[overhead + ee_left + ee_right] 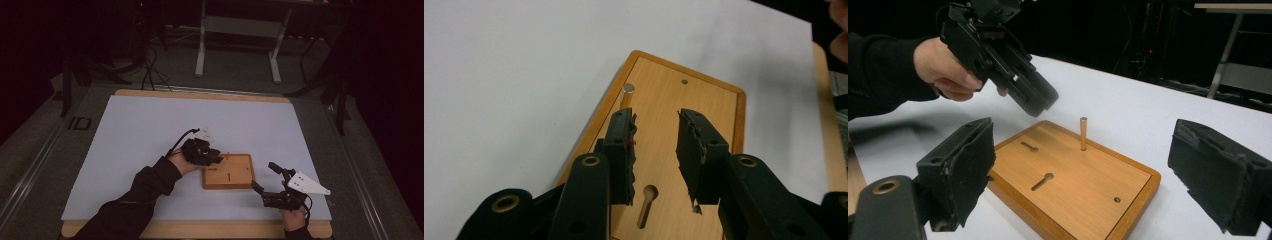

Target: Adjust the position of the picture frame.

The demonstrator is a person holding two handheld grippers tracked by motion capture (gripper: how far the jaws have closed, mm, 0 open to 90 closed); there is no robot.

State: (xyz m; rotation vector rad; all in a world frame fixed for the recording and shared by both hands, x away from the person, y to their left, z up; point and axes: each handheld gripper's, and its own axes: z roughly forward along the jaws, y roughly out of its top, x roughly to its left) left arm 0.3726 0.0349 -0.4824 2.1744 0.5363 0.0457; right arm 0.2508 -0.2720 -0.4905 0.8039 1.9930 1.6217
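The counter [140,135] is covered by a pale sheet with a wooden edge showing along its far and near sides. Beyond the counter, on the dim floor, stand the white legs of a frame [240,37] and some dark cables [150,65].

A square wooden board [228,171] with a raised darker rim lies flat on the counter, nearer its front edge and a little right of its middle. It serves as the landmark here.

The person's left forearm in a dark sleeve [145,187] reaches in from the front toward the board's left side. The left gripper [216,156] hangs over the board's far left corner, above the surface and not touching it. In the left gripper view its jaws stand moderately apart with nothing between them, the board visible through the gap.

The right gripper [264,177] sits just off the board's right edge, near the front right corner, with its grey three-cornered plate [307,184] on top. Its jaws are spread wide and empty.

On the board a thin metal peg [1083,133] stands upright near the far edge. Two keyhole-shaped slots [1042,181] are cut into the board's face, and a small round hole [1117,199] lies near one corner.
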